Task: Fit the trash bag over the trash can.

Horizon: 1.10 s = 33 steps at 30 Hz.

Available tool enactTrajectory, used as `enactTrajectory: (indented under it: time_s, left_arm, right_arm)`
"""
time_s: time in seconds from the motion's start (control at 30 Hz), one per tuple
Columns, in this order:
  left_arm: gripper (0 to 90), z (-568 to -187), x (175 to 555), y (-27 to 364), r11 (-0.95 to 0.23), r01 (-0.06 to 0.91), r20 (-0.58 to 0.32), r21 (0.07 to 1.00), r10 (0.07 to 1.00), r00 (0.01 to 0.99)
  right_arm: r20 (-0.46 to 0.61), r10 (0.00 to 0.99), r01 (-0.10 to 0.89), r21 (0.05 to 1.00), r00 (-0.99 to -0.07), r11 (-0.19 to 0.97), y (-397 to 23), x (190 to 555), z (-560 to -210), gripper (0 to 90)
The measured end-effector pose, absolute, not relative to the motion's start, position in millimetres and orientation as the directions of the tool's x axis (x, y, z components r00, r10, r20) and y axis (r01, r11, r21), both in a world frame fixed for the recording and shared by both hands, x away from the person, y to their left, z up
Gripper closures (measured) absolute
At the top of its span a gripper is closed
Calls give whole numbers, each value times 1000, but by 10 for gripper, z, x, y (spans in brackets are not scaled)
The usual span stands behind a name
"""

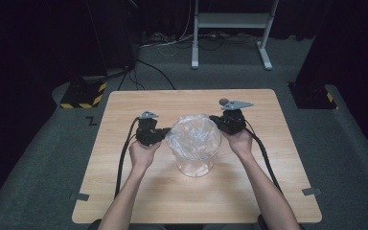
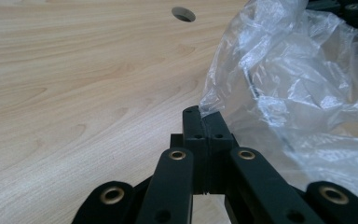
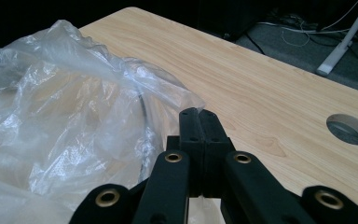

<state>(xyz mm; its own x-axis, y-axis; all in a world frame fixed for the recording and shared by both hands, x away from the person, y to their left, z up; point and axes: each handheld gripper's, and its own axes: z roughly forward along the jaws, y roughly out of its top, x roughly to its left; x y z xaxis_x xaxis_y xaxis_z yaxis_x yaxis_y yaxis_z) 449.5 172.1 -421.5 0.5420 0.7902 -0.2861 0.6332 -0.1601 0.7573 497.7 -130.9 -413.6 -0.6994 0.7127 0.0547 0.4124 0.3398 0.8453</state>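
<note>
Left gripper (image 2: 204,116): jaws are pressing flat together, pinching a thin edge of the clear plastic bag (image 2: 303,93) at their tips. In the left gripper view the film is running up and to the right from the pinch point, crumpled and translucent. In the high view the left gripper (image 1: 165,133) is sitting against the left side of the bag's rim, with the left hand (image 1: 143,154) wrapping its body from the near side and the cable trailing back toward the near edge of the table.

Right gripper (image 3: 199,114): jaws are likewise closed tight, clamping a fold of the same bag's edge. In the right gripper view the film is spreading away to the left of the jaws. In the high view the right gripper (image 1: 216,120) is meeting the right side of the rim, the right hand (image 1: 239,141) holding it, a grey three-cornered plate sitting on top.

Bag (image 1: 194,141): it is standing near the middle of the table (image 1: 124,191), slightly toward the far edge, mouth upward, stretched between the two grippers. It seems to be lining a clear round container; a dark curved line under the film is showing in both gripper views, but what it belongs to cannot be told.

A round hole (image 3: 348,129) is showing in the tabletop, well apart from the bag.
</note>
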Motion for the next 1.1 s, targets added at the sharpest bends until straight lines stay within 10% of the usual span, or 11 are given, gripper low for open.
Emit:
enactTrajectory:
  time_s: [0.93,1.1]
  left_arm:
    - [898,-4307,4451,1758,-192,671,-307,716,777,550]
    - [724,-4238,4393,1816,-154,647,-299,747,791,533]
  right_arm:
    - [74,710,447,820,-701,357,-1359,4970,-4132,899]
    - [86,726,452,830,-682,327,-1428,4936,-4151,761]
